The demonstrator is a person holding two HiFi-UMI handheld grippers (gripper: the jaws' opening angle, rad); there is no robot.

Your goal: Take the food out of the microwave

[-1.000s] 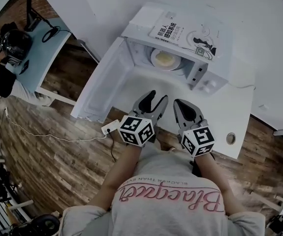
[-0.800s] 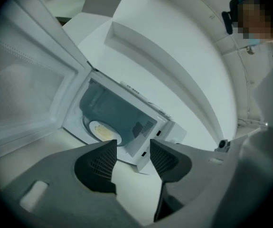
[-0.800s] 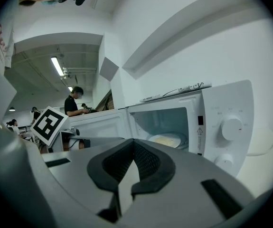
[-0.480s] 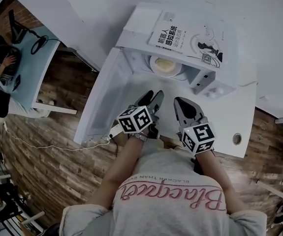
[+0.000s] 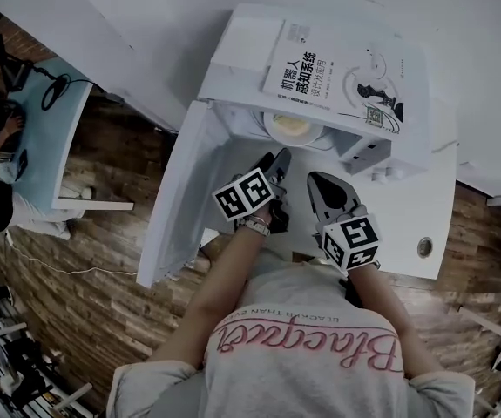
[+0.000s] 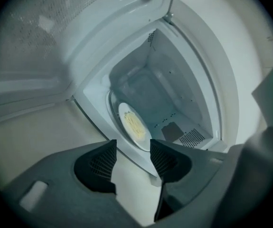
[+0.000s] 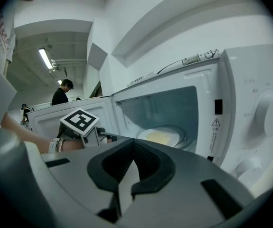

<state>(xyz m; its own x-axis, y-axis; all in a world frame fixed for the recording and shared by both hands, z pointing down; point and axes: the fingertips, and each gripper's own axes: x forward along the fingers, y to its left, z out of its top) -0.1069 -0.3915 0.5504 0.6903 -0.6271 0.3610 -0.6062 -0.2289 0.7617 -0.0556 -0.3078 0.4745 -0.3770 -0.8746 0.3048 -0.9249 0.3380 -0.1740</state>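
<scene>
- Two hand-held grippers wait in front of the boxy white microwave oven (image 5: 241, 50), which stands on a white tabletop (image 5: 407, 225) with a white-covered paperback book (image 5: 337, 72) lying flat on its roof.
- Its white hinged door (image 5: 176, 198) is swung fully out to the person's left. That leaves the cavity clear for a reach straight in from the front.
- Inside, a round white plate of pale yellow food (image 5: 292, 127) sits flat on the turntable, near the middle of the cavity floor and not yet lifted.
- The left gripper (image 5: 276, 159) leads, its tips at the mouth of the oven. Its jaws stand a modest gap apart with nothing between them, and it is aimed at the plate (image 6: 134, 126), probably so the near rim can slide into the gap.
- From the left gripper (image 6: 132, 146), the plate lies ahead and beyond the tips, apart from them; the near rim shows through the gap.
- The right gripper (image 5: 313, 179) hangs back over the tabletop, to the right of the left one and short of the opening. Its jaws are pressed together at the tips and hold nothing.
- From the right gripper (image 7: 134, 142), the plate (image 7: 162, 137) is ahead and slightly right, well inside the cavity. I judge this one is kept aside so that it does not crowd the left gripper's path.
</scene>
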